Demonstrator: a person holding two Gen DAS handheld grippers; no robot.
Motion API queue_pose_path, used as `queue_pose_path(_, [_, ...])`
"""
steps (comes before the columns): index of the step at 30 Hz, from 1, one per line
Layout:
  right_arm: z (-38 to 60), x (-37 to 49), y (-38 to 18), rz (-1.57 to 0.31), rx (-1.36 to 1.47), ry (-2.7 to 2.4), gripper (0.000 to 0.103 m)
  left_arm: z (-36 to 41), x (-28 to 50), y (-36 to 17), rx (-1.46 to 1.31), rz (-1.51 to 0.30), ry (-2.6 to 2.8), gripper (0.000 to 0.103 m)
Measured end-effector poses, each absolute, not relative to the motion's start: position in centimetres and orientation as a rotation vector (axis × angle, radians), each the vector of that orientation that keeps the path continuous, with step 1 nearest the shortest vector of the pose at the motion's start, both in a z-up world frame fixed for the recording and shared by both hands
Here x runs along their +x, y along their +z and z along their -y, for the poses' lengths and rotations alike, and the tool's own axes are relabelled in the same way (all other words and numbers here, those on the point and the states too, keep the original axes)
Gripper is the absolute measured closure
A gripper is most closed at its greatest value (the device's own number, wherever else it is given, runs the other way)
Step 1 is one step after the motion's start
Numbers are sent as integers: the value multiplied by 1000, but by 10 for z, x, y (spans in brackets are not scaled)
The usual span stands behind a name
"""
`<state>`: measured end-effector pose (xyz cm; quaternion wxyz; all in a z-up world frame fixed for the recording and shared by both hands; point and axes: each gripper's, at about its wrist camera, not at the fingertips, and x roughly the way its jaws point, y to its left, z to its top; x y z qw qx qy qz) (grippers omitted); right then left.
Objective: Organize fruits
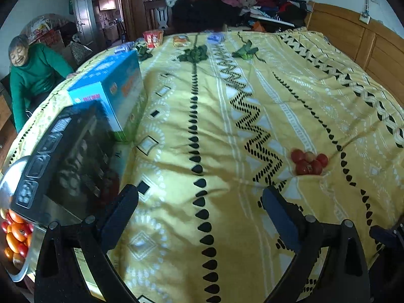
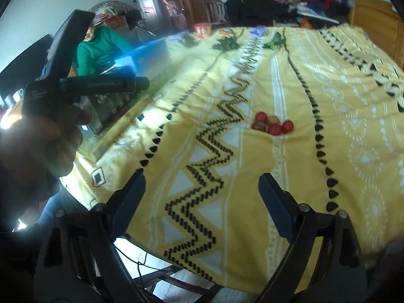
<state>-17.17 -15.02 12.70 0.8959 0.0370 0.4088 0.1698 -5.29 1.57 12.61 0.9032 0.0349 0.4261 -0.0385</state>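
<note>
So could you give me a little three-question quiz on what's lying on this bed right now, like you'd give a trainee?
1. True or false: the right gripper has a fruit between its fingers.
2. The red fruits on the yellow bedspread lie: A) scattered singly, B) in one small cluster, C) inside a box.
3. Which colour is the upright box at the bed's left edge?

Key: 1 false, both grippers are open and empty; 2 B; 3 blue.

Five small red fruits (image 1: 309, 162) on the bedspread, two leafy bunches (image 1: 194, 55), perhaps three snack packets (image 1: 153, 38).
</note>
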Motion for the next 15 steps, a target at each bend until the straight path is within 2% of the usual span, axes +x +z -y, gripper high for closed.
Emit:
queue_pose_path(6, [172, -136, 85, -903, 72, 208, 14, -3, -34, 64, 69, -918, -73, 3])
queue_pose_path(15, [180, -75, 50, -936, 27, 161, 14, -14, -4, 12, -13, -947, -27, 2])
